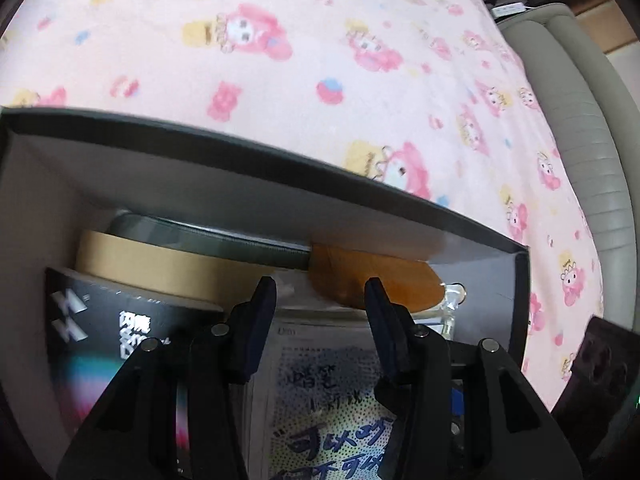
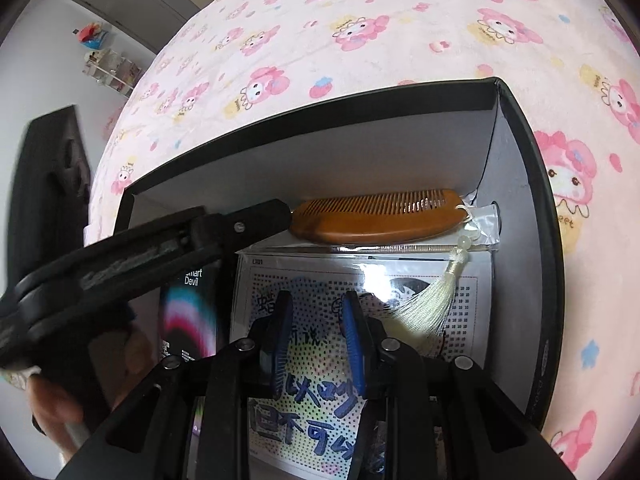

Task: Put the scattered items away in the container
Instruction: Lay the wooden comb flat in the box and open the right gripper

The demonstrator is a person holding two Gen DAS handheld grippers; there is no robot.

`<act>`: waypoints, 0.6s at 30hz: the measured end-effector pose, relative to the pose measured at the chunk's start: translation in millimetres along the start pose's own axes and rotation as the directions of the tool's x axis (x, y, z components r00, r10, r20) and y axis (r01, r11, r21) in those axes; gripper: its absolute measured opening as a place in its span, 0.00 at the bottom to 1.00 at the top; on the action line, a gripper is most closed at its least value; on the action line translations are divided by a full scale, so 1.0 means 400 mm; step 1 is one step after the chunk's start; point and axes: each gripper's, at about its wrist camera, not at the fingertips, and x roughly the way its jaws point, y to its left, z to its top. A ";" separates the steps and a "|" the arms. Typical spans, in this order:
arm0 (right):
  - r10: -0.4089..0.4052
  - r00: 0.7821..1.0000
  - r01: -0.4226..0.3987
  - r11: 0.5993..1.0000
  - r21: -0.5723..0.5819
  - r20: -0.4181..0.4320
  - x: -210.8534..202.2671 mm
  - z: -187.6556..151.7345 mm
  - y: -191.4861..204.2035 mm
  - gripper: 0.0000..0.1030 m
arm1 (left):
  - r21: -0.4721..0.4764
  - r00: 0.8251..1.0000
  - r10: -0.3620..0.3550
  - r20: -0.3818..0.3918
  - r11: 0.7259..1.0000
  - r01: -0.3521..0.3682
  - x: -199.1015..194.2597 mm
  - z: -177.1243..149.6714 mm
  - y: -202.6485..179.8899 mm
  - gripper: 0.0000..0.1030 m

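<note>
A black box with white inner walls (image 1: 240,184) (image 2: 304,160) lies on a pink blanket. Inside lie a wooden comb (image 1: 372,280) (image 2: 376,216) with a cream tassel (image 2: 424,308), a clear-sleeved printed sheet (image 1: 332,392) (image 2: 460,280), a black Smart Devil packet (image 1: 120,336) (image 2: 192,304), a beige tape roll (image 1: 152,260) and a dark round tin (image 1: 192,232). My left gripper (image 1: 320,300) is open, its tips just short of the comb; it also shows in the right wrist view (image 2: 256,216). My right gripper (image 2: 316,320) is open and empty above the sheet.
The pink cartoon-print blanket (image 1: 280,40) (image 2: 400,20) covers the bed around the box. A grey padded bed edge (image 1: 592,140) runs on the right. A dark device (image 1: 600,372) lies beside the box. A shelf with small items (image 2: 108,64) stands by the wall.
</note>
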 end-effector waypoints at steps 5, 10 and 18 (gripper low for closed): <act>-0.003 1.000 0.003 1.000 0.002 -0.006 0.001 -0.002 0.001 0.21 | 0.069 0.998 0.015 -0.064 0.998 -0.010 0.020 -0.020 -0.028 0.46; -0.032 0.999 0.032 0.999 -0.005 -0.006 -0.002 -0.010 0.008 0.22 | 0.142 0.998 -0.056 -0.038 0.988 0.061 -0.006 -0.037 -0.050 0.46; -0.143 0.972 0.147 0.989 -0.010 0.186 -0.161 -0.095 0.049 0.30 | 0.246 0.971 -0.019 0.239 0.968 -0.042 -0.255 -0.192 -0.087 0.48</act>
